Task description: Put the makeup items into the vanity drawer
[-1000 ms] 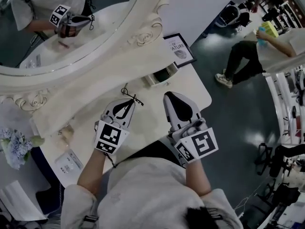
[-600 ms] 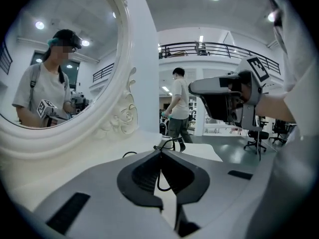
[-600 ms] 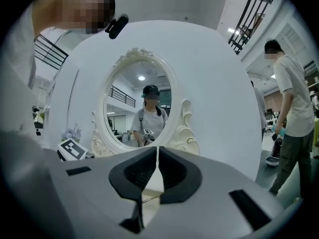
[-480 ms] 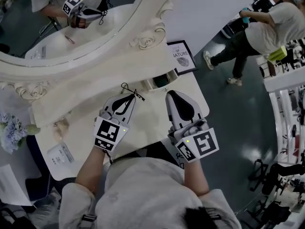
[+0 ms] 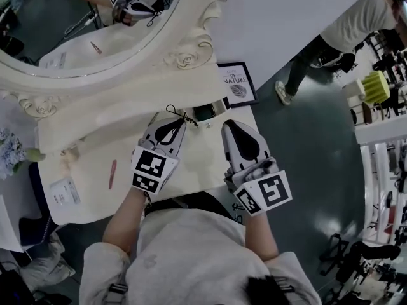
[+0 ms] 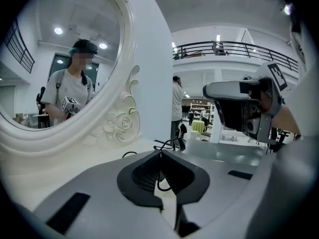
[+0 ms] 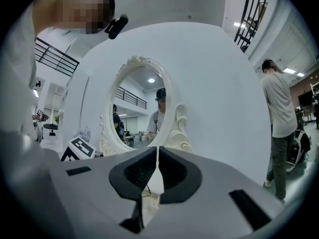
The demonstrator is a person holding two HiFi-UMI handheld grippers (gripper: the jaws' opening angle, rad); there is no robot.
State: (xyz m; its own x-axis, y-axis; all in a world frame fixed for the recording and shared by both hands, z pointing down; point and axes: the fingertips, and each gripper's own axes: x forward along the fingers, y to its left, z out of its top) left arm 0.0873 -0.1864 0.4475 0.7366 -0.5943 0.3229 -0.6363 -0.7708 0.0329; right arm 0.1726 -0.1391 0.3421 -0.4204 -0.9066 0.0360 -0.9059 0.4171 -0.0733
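My left gripper [image 5: 179, 122] is shut on a thin black wire item [image 5: 181, 114] whose loops stick out past its tips, above the white vanity top [image 5: 197, 161]. In the left gripper view the wire [image 6: 168, 143] runs down between the closed jaws [image 6: 160, 152]. To its right, my right gripper [image 5: 229, 127] is shut with nothing in it, and its jaws meet at the tip [image 7: 157, 149]. A slim pink pencil [image 5: 112, 173] lies on the vanity top to the left. A dark gap [image 5: 194, 201] shows at the front edge between my arms; I cannot tell whether it is the drawer.
The ornate oval mirror [image 5: 95, 37] stands along the back. A framed sign [image 5: 236, 84] leans at the back right beside a small tray [image 5: 206, 111]. A printed card [image 5: 63, 191] and flowers [image 5: 9, 157] are at the left. A person [image 5: 331, 43] walks behind.
The head view has swung left, bringing the pink pencil and the card into sight. Both grippers stay shut, the left still holding the wire item. The person behind has walked on.
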